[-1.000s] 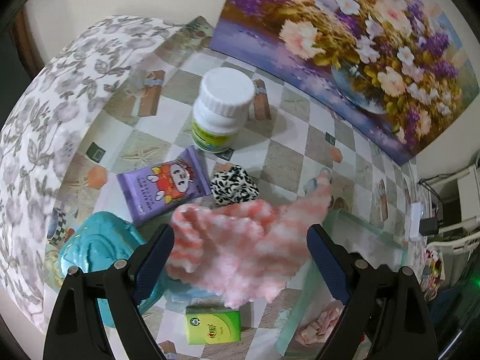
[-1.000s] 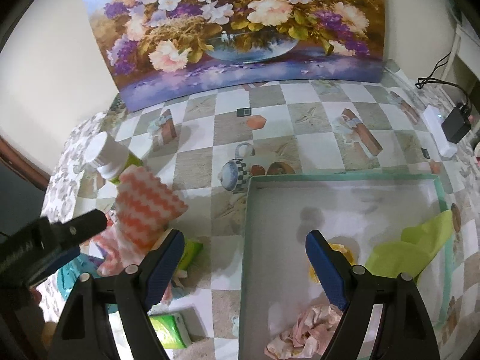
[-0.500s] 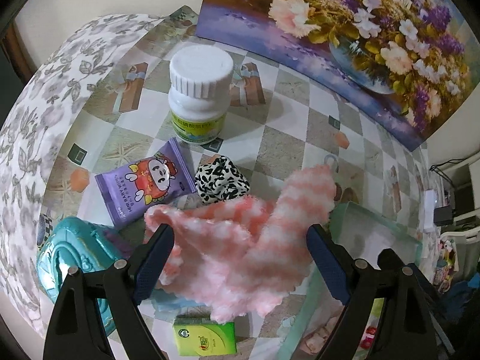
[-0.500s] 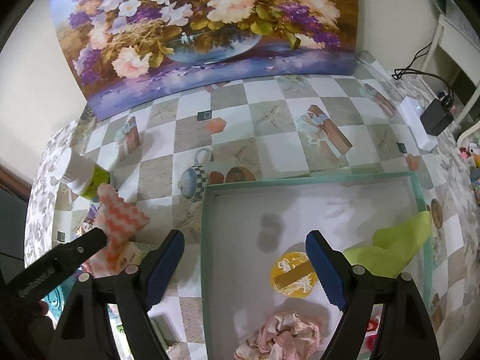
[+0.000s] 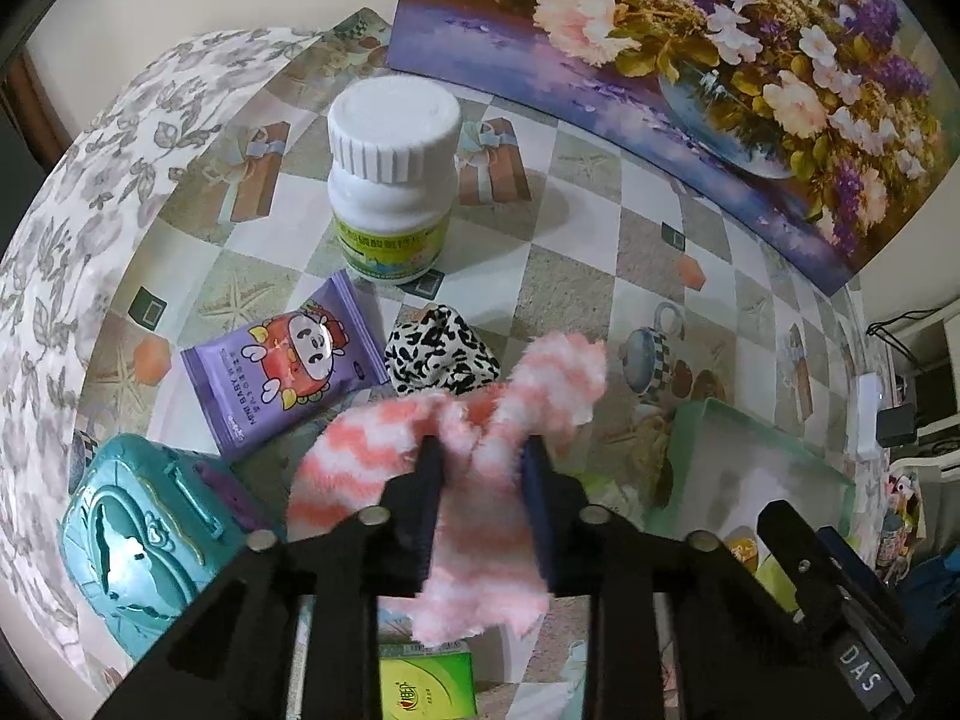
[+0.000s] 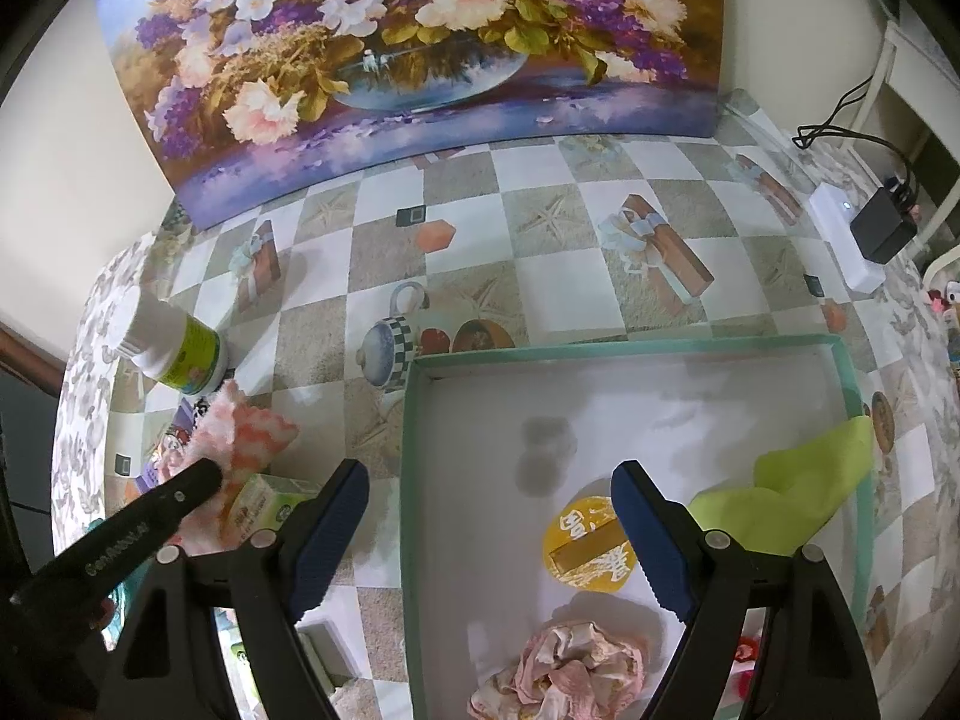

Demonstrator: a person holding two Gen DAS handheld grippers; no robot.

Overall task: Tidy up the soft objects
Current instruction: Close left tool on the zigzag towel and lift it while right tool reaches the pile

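My left gripper (image 5: 480, 456) is shut on a fluffy pink-and-white cloth (image 5: 480, 570), held above the table left of the box; the cloth also shows in the right wrist view (image 6: 246, 438). A leopard-print scrunchie (image 5: 441, 354) lies just beyond it. The mint-edged white box (image 6: 630, 348) holds a crumpled pink cloth (image 6: 564, 678), a lime-green cloth (image 6: 798, 492) and a yellow round label (image 6: 591, 549). My right gripper (image 6: 489, 492) is open and empty over the box's near left part.
A white pill bottle (image 5: 393, 180), a purple wipes pack (image 5: 282, 372), a teal toy case (image 5: 144, 546) and a green tissue pack (image 5: 426, 684) lie left of the box. A flower painting (image 6: 414, 48) leans at the back. A charger (image 6: 882, 234) sits far right.
My left gripper has closed on the pink-and-white cloth, which was loose between open jaws before. The right gripper stayed open and shifted further over the box.
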